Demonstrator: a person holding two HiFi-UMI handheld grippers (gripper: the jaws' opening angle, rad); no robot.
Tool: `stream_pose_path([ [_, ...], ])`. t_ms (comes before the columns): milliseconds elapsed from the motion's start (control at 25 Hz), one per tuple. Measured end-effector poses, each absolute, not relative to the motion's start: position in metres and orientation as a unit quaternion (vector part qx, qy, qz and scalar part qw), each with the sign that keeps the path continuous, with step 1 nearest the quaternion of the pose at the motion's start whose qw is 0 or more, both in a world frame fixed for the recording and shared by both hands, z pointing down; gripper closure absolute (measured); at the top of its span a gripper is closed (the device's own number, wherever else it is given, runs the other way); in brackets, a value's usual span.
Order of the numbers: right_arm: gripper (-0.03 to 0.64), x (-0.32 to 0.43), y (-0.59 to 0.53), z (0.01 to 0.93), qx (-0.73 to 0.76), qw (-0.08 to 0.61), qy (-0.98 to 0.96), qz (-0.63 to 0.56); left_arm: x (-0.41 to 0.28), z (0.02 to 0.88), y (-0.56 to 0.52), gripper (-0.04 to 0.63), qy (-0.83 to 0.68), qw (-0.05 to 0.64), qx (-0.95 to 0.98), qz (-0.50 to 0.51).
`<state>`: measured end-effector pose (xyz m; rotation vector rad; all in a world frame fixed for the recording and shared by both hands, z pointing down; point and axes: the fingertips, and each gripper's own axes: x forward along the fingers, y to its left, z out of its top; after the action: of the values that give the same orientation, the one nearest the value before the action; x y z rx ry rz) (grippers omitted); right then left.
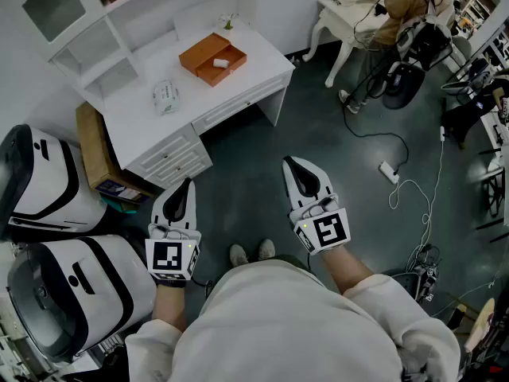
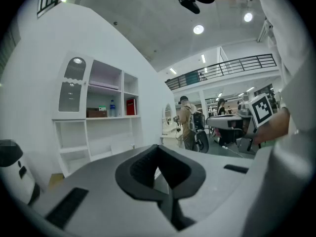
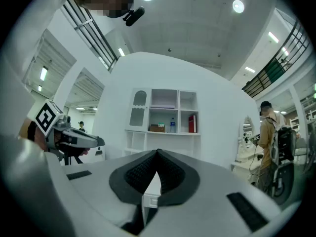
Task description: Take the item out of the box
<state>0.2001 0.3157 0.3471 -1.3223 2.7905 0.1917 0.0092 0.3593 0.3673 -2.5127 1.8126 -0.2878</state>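
Note:
An open orange box (image 1: 212, 57) lies on the white desk (image 1: 147, 114) far ahead, with a small white item (image 1: 221, 63) inside it. Both grippers hang over the dark floor, well short of the desk. My left gripper (image 1: 184, 185) is shut and holds nothing; its tips meet in the left gripper view (image 2: 158, 149). My right gripper (image 1: 295, 165) is shut and holds nothing too; in the right gripper view its jaws (image 3: 158, 154) close to a point toward the white shelf unit (image 3: 163, 117). Neither gripper view shows the box.
A white roll-like object (image 1: 165, 96) lies on the desk's left part. Two white and black machines (image 1: 56, 237) stand at left beside a brown board (image 1: 95, 150). Cables and a power strip (image 1: 390, 172) lie on the floor right. A person (image 1: 406, 6) sits at a far table.

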Motion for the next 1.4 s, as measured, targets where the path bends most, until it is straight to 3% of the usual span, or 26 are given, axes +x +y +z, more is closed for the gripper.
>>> stream_pose_path([
  [760,0.589,0.21,0.311,0.342,-0.416,0.047,0.906,0.061,0.019,0.371,0.351,0.591,0.581,0.01,-0.808,-0.098],
  [800,0.517,0.211,0.311,0.342,-0.409,0.05,0.909,0.056,0.02,0.371,0.351,0.591,0.582,0.01,-0.807,-0.099],
  [840,0.376,0.211,0.311,0.341,-0.404,0.053,0.912,0.051,0.021,0.371,0.352,0.591,0.582,0.01,-0.807,-0.1],
  [920,0.285,0.214,0.31,0.34,-0.401,0.055,0.913,0.056,0.023,0.371,0.352,0.591,0.583,0.011,-0.806,-0.101],
  [1200,0.221,0.239,0.305,0.338,-0.416,0.072,0.904,0.065,0.034,0.375,0.351,0.591,0.589,0.011,-0.801,-0.107],
  [1400,0.221,0.249,0.297,0.343,-0.411,0.073,0.907,0.063,0.037,0.379,0.35,0.591,0.6,0.011,-0.793,-0.109],
])
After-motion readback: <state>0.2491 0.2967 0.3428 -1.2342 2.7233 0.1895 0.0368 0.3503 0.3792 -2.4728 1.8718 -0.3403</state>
